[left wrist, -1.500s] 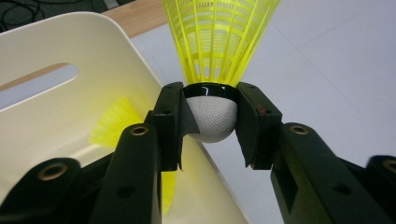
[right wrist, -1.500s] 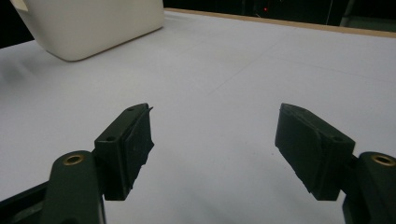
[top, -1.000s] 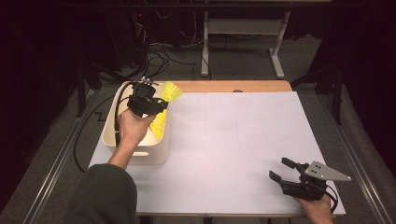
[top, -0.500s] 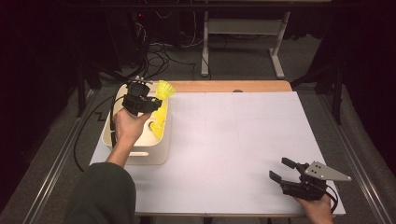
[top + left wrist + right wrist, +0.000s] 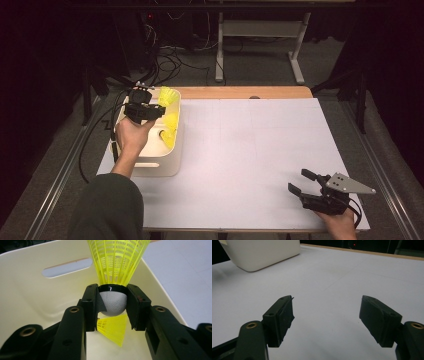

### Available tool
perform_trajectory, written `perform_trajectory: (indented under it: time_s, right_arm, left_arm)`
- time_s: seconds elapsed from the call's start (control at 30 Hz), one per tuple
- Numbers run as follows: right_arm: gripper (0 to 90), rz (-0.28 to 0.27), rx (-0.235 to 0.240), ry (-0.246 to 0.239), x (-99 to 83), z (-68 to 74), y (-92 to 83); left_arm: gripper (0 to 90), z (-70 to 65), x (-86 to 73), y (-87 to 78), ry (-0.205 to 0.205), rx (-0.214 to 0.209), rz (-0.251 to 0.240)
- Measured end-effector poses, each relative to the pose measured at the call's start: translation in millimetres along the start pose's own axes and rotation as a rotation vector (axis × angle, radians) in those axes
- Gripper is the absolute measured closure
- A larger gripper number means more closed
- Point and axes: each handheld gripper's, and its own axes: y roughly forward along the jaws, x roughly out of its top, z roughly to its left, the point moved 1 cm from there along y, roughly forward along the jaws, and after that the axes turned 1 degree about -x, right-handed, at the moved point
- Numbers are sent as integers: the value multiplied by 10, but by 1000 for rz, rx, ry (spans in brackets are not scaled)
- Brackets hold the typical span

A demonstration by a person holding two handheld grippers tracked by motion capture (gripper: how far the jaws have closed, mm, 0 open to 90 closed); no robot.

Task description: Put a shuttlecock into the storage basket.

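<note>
Now | left gripper [image 5: 112, 306] pinching shuttlecock [image 5: 117, 262] over bin [image 5: 150, 165] | right gripper [image 5: 327, 320] jaws spread

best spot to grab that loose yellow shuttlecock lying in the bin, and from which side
Probably its cork head, from above. The loose shuttlecock lies on its side on the bin floor, and its mesh skirt looks flimsy. The left gripper clamps another shuttlecock by its rounded head.
</note>
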Motion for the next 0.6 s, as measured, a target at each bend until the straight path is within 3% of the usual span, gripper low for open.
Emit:
perform_trajectory:
  time_s: [0.6]
  right_arm:
    - [278, 2, 3, -10, 3, 5, 5]
  left_arm:
    - [640, 63, -56, 155, -14, 12, 87]
